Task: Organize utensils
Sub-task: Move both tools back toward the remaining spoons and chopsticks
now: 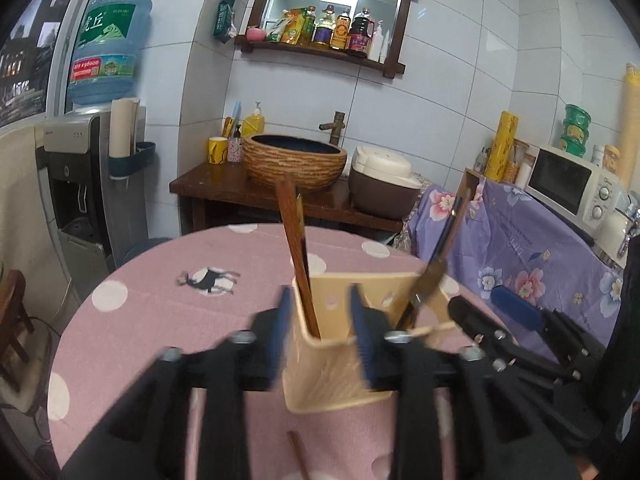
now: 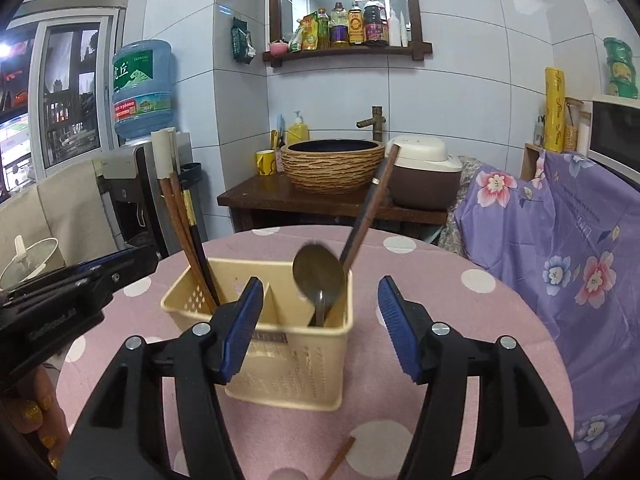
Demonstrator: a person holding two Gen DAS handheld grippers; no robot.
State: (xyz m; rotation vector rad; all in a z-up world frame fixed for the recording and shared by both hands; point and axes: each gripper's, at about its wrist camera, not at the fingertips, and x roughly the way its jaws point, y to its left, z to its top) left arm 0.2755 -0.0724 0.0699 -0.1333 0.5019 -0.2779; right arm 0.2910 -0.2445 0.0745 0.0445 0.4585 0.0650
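Where the pink polka-dot tablecloth fills the lower middle of both views, a cream plastic utensil caddy stands upright on it, split into two compartments. In the right wrist view, wooden chopsticks lean out of the left compartment toward the upper left, while a metal spoon stands bowl-up in the right compartment beside a dark-handled utensil slanting to the upper right. A single loose chopstick lies on the cloth at the bottom of the frame, just in front of the caddy.

The right gripper has its blue-padded fingers spread wide, apart from the caddy and clasping nothing. The left gripper stands partly spread, its pads flanking the near left end of the caddy; blur hides whether they touch it.

Behind the table sit a woven-pattern basin, a rice cooker and a water dispenser.
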